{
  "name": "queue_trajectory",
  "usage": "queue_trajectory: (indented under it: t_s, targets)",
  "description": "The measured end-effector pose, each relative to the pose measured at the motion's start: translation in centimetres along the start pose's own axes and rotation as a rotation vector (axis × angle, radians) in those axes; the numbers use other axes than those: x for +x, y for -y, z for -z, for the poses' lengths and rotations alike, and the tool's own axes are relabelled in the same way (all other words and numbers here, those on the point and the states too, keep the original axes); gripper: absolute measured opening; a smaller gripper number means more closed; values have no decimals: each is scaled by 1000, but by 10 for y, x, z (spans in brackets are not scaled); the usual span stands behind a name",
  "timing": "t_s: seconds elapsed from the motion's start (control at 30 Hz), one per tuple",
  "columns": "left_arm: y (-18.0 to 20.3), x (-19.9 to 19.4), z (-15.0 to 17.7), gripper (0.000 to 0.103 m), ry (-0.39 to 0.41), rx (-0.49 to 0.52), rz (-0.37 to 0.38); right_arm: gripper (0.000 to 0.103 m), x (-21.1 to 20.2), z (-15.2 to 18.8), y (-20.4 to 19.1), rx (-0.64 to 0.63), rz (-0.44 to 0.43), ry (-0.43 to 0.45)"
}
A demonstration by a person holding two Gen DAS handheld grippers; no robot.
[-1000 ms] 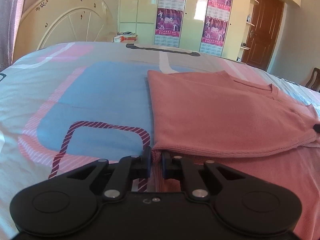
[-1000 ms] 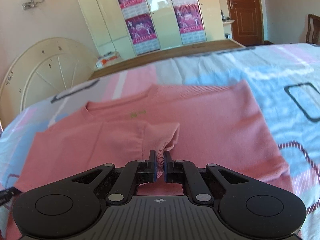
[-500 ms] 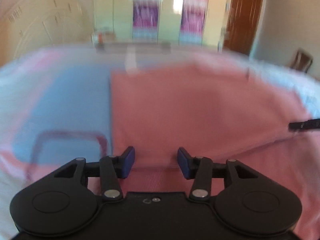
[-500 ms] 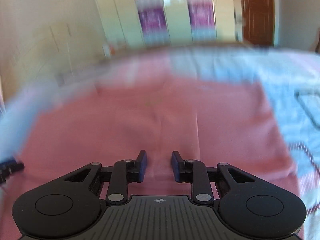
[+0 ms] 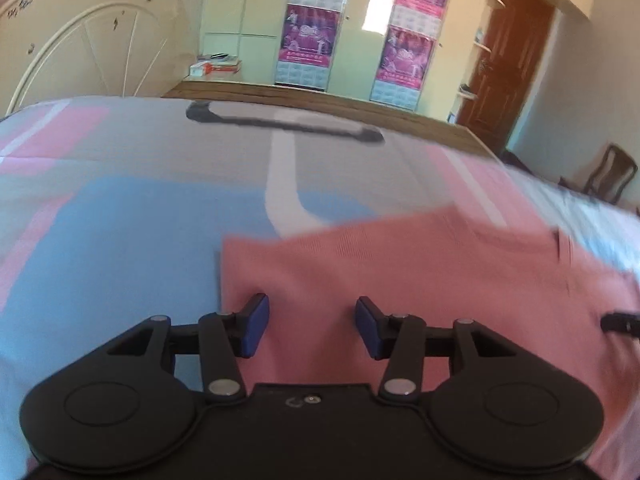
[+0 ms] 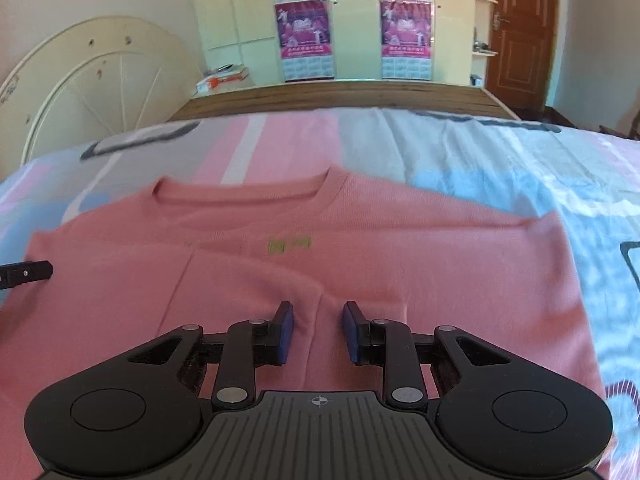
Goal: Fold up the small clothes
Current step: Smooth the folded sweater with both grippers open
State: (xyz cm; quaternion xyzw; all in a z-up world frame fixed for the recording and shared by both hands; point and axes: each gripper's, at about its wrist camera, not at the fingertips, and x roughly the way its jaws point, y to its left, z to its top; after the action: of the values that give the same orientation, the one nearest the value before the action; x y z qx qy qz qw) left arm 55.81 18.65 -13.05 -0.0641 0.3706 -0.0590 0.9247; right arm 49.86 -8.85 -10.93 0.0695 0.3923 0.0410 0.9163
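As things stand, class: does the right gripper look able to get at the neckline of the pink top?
Probably yes. The right gripper is open above the pink top, and only flat fabric lies between it and the neckline ahead; nothing stands in the way.

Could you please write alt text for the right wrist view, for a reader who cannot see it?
The open right gripper hangs over a pink sweater lying flat on a patterned bedsheet, neckline away from the camera, a small green mark on its chest. The left gripper's tip shows at the left edge, over the sweater; behind the bed stand wardrobes with purple posters and a brown door.
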Motion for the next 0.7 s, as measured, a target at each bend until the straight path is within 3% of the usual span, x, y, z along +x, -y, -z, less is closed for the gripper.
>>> queue_trajectory:
  t_s: [0.1, 0.23, 0.33, 0.43, 0.53, 0.57, 0.7]
  targets:
    - [15, 3, -7, 48, 16, 37, -6, 26, 2, -16, -13, 15, -60, 47]
    - [43, 12, 0, 49, 21, 159, -33, 26, 27, -26, -69, -41, -200, 8]
    - [23, 15, 1, 49, 25, 120, -90, 26, 45, -22, -98, -111, -250, -35]
    - [-5, 8, 1, 49, 38, 35, -47, 26, 49, -16, -76, -60, -234, -22]
    - [-2, 2, 3, 49, 19, 99, -106, 26, 35, -15, -42, 55, -130, 11]
    - [2, -7, 4, 49, 28, 96, -101, 26, 27, -14, -33, 69, -143, 18]
    - [41, -38, 26, 50, 73, 97, 23, 26, -4, -1, -35, -16, -198, 23]
